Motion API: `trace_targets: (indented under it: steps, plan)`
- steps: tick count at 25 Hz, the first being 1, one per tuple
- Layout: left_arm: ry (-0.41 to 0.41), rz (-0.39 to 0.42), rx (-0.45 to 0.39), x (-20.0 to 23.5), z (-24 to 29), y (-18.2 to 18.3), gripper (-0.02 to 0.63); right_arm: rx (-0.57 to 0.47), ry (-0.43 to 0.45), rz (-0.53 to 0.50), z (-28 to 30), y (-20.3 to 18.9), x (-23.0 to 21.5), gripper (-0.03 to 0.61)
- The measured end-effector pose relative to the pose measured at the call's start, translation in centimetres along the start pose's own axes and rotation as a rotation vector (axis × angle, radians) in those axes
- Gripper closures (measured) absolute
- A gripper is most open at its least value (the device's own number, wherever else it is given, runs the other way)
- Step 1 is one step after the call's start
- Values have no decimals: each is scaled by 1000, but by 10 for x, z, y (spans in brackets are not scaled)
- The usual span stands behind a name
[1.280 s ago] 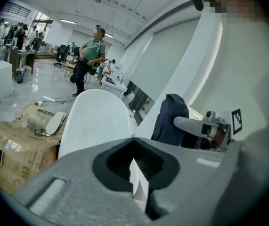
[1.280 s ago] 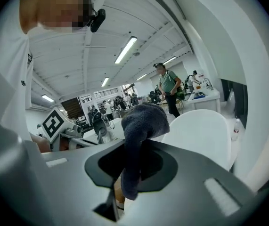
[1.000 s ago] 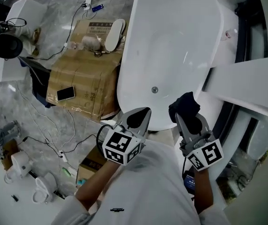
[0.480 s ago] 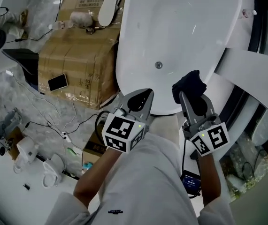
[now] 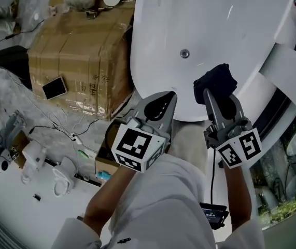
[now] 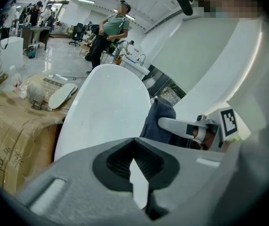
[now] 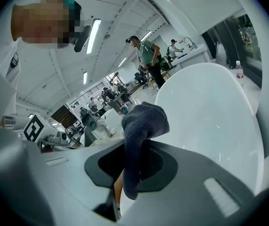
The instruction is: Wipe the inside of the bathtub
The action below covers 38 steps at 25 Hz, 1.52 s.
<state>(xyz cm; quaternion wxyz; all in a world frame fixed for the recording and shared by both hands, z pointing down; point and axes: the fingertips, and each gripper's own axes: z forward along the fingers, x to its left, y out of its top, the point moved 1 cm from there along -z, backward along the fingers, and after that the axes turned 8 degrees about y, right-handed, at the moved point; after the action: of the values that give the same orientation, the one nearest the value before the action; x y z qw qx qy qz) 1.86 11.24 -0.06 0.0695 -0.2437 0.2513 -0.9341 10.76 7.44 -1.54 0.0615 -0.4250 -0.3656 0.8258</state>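
Note:
The white bathtub (image 5: 215,25) fills the top of the head view, its drain (image 5: 184,53) near the close end. My right gripper (image 5: 216,93) is shut on a dark blue cloth (image 5: 215,81), which bunches above the jaws and hangs over the tub's near rim. The right gripper view shows the cloth (image 7: 143,121) pinched in that gripper (image 7: 133,149), with the tub's inside (image 7: 209,117) beyond. My left gripper (image 5: 172,95) is shut and holds nothing, left of the cloth at the tub's near edge. The left gripper view shows its tips (image 6: 134,141) meeting, the tub (image 6: 101,112) ahead, the cloth (image 6: 158,121) to the right.
A taped cardboard box (image 5: 75,61) with a phone (image 5: 54,87) on it stands left of the tub. Cables (image 5: 59,131) and small white fittings (image 5: 65,178) litter the floor at lower left. A white panel (image 5: 293,71) lies to the right. A person (image 6: 110,27) stands far off.
Both grippers have come closer to the tub's near end, and the tub now looms larger. The cloth stays pinched in the right gripper; the left stays shut.

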Motion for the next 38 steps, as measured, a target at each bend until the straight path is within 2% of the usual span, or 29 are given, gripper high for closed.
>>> trace_targets:
  steps: [9,16,25,38]
  plan:
    - [41,-55,37,56,49,-38,615,46,5,77,63,-51,-54,528]
    - [71,-71,43,87,72,-48,615,-29,35,200,102,-69,-91,529]
    - [100,-131,42,112,101,-72,615,22,20,171,145,-102,-130,531]
    - [126,-162,85,153,167,-126,617,91,21,286,219,-201,-206,531]
